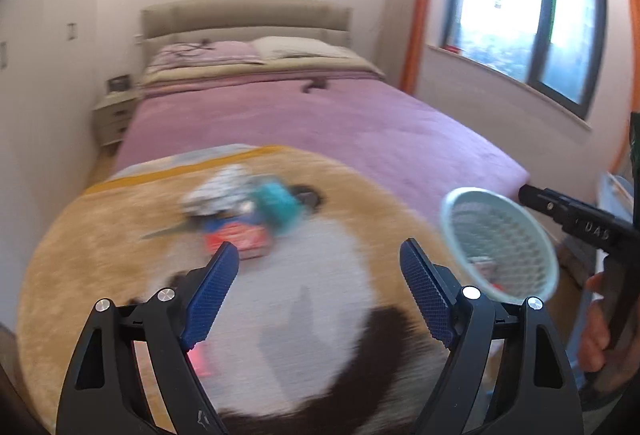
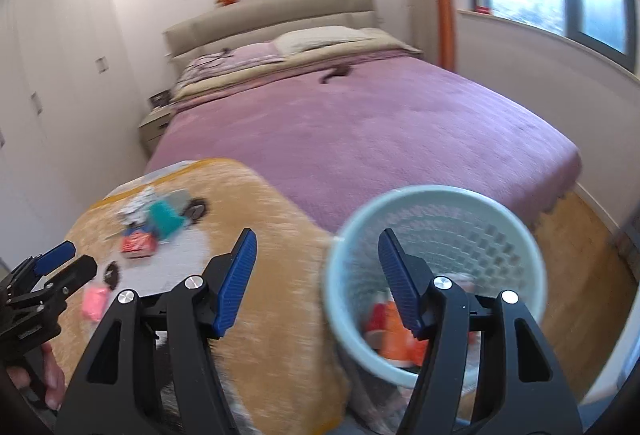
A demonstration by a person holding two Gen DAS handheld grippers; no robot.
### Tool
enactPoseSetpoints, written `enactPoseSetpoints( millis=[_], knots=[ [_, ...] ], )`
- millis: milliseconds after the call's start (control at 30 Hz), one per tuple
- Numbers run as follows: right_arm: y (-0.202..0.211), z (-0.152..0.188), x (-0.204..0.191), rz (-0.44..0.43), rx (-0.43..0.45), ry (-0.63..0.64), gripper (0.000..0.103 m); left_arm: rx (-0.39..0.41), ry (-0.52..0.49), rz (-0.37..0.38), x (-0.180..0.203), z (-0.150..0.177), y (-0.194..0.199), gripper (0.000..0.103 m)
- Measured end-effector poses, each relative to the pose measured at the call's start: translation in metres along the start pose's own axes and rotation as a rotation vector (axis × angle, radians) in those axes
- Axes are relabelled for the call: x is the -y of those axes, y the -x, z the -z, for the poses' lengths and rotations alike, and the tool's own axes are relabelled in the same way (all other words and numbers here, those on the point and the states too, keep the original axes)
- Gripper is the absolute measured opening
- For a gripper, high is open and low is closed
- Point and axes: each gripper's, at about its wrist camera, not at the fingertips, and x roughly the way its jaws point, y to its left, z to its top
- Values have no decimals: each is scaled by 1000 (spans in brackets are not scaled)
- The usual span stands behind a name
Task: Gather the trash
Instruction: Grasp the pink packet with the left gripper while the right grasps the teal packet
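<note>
A pale green mesh waste basket [image 2: 436, 275] stands at the right of a fluffy tan and white rug; it holds orange and red wrappers [image 2: 394, 339]. It also shows in the left wrist view [image 1: 500, 239]. A pile of trash lies on the rug: a crumpled white paper [image 1: 218, 191], a teal packet [image 1: 278, 203], a red packet [image 1: 236, 239] and a pink piece [image 2: 95, 302]. My left gripper [image 1: 320, 267] is open and empty, just short of the red packet. My right gripper [image 2: 316, 263] is open and empty, its right finger over the basket's mouth.
The rug [image 1: 100, 255] lies at the foot of a bed with a purple cover [image 1: 320, 123]. A nightstand [image 1: 114, 113] stands at the bed's left. A window [image 1: 528, 23] is on the right wall. Wood floor [image 2: 580, 247] shows right of the basket.
</note>
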Motion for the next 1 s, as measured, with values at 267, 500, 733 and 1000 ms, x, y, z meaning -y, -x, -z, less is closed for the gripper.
enactPoseSetpoints(
  millis=[267,500,733,1000],
  knots=[
    [-54,-10,-86,-111,-26,144,60,-90,133,-63,-66,36,6,81],
    [-105,-8,-138,-218,-78,259,60,-137,222,-54,-102,62,-5,80],
    [-149,-6,-156,-198,-124,280,60,-159,252,-52,-111,70,-22,75],
    [-181,-5,-167,-250,-182,312,60,-159,258,-57,-115,72,-32,63]
  ],
)
